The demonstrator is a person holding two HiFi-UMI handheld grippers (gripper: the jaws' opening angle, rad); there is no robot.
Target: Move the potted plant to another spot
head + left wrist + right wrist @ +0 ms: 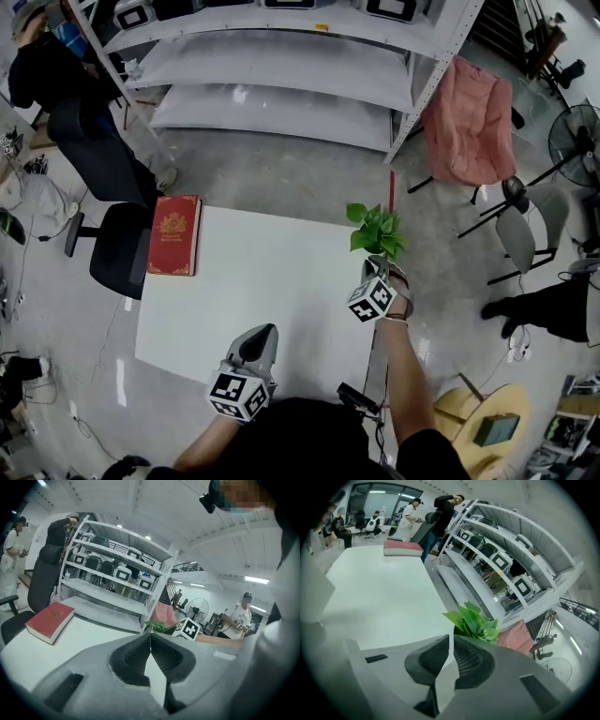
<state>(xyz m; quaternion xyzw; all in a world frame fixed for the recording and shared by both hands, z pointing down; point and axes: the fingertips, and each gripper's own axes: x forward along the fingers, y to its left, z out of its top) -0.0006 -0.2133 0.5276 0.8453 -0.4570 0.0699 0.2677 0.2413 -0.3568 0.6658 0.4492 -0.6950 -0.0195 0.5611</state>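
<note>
Potted plant [377, 230] stands at the table's [253, 281] right edge, toward the far corner, leaves green and upright. The pot itself is hidden behind the right gripper [377, 265].

Right gripper view: jaws drawn in to a thin slit, white table showing through. The leaves rise just past the tips. Possibly touching the pot, but contact can't be made out.

Left gripper [262, 335] hangs over the table's near edge, well apart from the plant, jaws clenched on nothing.

Red book [174, 234] lies flat at the table's far left corner. Grey shelving [281, 66] stands beyond.
</note>
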